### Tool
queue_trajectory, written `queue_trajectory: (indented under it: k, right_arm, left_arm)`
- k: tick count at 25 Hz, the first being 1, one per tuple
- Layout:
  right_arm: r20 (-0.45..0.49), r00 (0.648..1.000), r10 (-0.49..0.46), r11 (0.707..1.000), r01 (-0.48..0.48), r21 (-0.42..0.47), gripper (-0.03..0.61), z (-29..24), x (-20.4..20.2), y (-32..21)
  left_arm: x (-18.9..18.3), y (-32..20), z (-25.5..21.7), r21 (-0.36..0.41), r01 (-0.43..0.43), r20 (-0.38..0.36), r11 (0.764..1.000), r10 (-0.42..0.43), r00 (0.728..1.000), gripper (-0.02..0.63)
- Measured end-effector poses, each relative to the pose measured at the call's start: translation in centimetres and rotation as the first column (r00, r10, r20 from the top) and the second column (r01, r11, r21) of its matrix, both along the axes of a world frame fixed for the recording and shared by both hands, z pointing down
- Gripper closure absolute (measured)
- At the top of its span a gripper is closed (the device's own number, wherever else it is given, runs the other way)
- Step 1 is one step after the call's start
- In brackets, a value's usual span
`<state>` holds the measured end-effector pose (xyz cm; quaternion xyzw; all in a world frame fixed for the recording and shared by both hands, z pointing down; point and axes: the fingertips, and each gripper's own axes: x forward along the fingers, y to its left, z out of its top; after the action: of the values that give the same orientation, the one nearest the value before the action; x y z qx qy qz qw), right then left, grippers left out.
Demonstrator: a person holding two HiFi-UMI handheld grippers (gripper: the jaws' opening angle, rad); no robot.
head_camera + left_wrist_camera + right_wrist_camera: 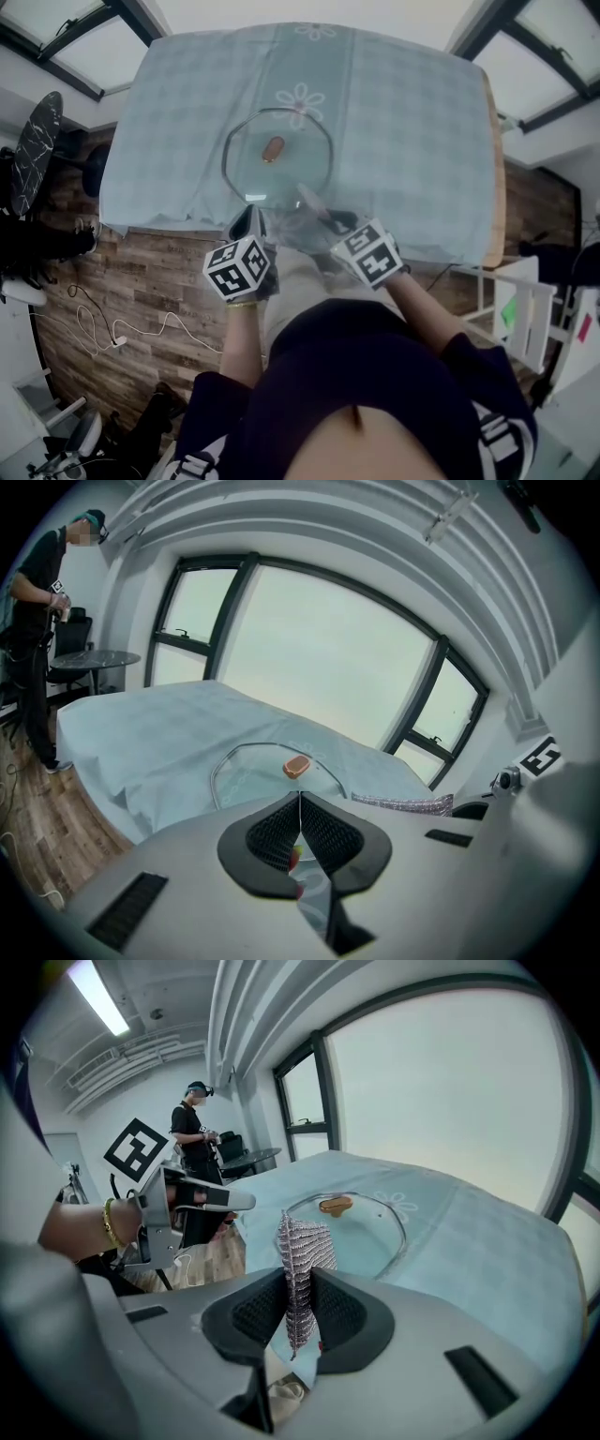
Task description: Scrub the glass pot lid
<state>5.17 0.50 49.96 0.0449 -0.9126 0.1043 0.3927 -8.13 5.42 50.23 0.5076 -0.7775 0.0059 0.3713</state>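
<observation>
1. The glass pot lid (302, 159) lies flat near the middle of the table (491, 169), on a pale blue tablecloth (403, 112) printed with flowers. Its brown knob (273, 148) points up.
2. The left tongs (300, 801) are pressed together with nothing seen between the tips. In the head view they sit just short of the lid's near rim, close to the table's front edge, and appear apart from the glass.
3. The right tongs (298, 1277) pinch a silvery mesh scrubbing cloth (303, 1241), which stands up between the pads and sticks out past their tips.
4. In the head view the right tongs are beside the left, at the lid's near-right rim. Whether the cloth touches the glass I cannot tell.
5. Each hand carries its marker cube, and both are close in front of the person's body.
6. A wooden floor (141, 281) shows below the table's front edge.
7. Another person (197, 1138) stands well behind, by a small round table.
</observation>
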Motion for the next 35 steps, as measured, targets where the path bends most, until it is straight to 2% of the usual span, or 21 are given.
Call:
queue_trajectory:
  k: [8, 15, 19, 22, 25, 28, 32, 35]
  right_arm:
    - [0.039, 0.99, 0.137, 0.991, -0.137, 0.004, 0.499, -1.3, -1.5, -3.6]
    - [0.044, 0.964, 0.263, 0.965, -0.263, -0.002, 0.499, -1.8, -3.1, -6.2]
    - [0.026, 0.943, 0.332, 0.943, -0.332, 0.003, 0.499, -1.4, -3.3, -7.5]
    - [0.013, 0.923, 0.384, 0.924, -0.384, -0.004, 0.499, -1.1, -3.2, -8.1]
    - [-0.001, 0.906, 0.424, 0.906, -0.424, -0.001, 0.499, -0.7, -3.0, -8.6]
    - [-0.015, 0.886, 0.464, 0.886, -0.464, -0.001, 0.499, -0.4, -2.8, -8.8]
    - [-0.028, 0.86, 0.509, 0.861, -0.509, 0.0, 0.499, 0.0, -2.6, -8.9]
    - [-0.033, 0.842, 0.539, 0.842, -0.539, 0.003, 0.499, 0.2, -2.4, -8.9]
  left_arm:
    - [-1.4, -4.1, -0.1, -0.026, -0.141, 0.024, 0.99, 0.141, 0.99, 0.609]
    - [-3.4, -7.5, 0.8, -0.066, -0.272, 0.044, 0.96, 0.275, 0.96, 0.608]
    - [-4.2, -9.5, 1.4, -0.076, -0.354, 0.032, 0.932, 0.357, 0.934, 0.607]
    - [-4.5, -10.9, 1.8, -0.079, -0.422, 0.021, 0.903, 0.425, 0.905, 0.601]
    - [-4.4, -12.2, 2.2, -0.082, -0.493, 0.0, 0.866, 0.495, 0.869, 0.538]
    - [-4.2, -13.2, 2.9, -0.11, -0.564, -0.002, 0.818, 0.567, 0.824, 0.479]
    - [-3.5, -14.3, 4.7, -0.177, -0.649, 0.007, 0.74, 0.661, 0.751, 0.418]
    - [-3.3, -14.9, 5.8, -0.218, -0.674, 0.023, 0.705, 0.695, 0.719, 0.387]
